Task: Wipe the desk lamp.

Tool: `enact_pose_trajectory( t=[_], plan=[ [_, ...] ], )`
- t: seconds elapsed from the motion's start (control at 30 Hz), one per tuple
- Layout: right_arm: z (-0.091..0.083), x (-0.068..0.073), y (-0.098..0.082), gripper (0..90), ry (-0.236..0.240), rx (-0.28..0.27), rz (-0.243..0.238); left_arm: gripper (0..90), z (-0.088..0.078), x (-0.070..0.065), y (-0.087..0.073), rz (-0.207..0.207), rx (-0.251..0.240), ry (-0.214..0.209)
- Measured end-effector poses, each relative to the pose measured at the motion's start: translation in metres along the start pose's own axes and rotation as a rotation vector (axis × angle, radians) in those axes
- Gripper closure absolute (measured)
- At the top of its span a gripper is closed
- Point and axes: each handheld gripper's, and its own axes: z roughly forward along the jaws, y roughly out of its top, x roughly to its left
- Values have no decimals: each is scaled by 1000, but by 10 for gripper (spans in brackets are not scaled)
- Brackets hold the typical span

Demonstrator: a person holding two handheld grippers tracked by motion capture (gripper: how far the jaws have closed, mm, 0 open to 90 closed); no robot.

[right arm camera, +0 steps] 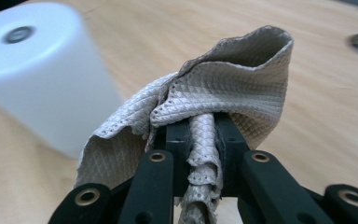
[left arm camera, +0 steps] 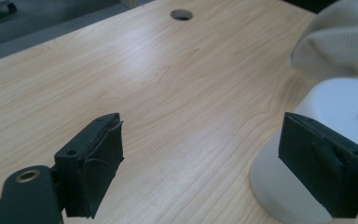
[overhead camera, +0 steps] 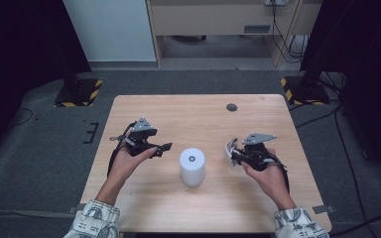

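High view: left tool [overhead camera: 161, 148] open beside cylinder [overhead camera: 192, 167]; right tool [overhead camera: 233, 151] clamps cloth [overhead camera: 229, 147].

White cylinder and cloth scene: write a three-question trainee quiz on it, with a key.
1. True or false: the right gripper has its jaws shut on the grey cloth.
2. Which thing stands upright between the two grippers in the high view? A) a glass bottle B) the white cylinder C) a metal bowl
3. Fill in: the left gripper has its jaws ____, with bare table between them.

Key: 1 true; 2 B; 3 open.
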Motion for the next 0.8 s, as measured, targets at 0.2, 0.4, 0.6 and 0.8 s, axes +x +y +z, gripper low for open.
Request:
enact_pose_trajectory(
  t=[0.2, 0.4, 0.6, 0.8],
  plan=[
    [-4, -33, 0, 797, -145, 17, 24, 135, 4, 6, -13, -13, 47, 25],
    [13, -59, -9, 799, -227, 103, 58, 135, 4, 12, -20, -29, 73, 50],
    [40, -68, -16, 792, -232, 165, 65, 135, 4, 17, -27, -61, 76, 74],
    [55, -67, -17, 522, -229, 163, 77, 124, 5, 25, -35, -63, 107, 122]
  ],
)
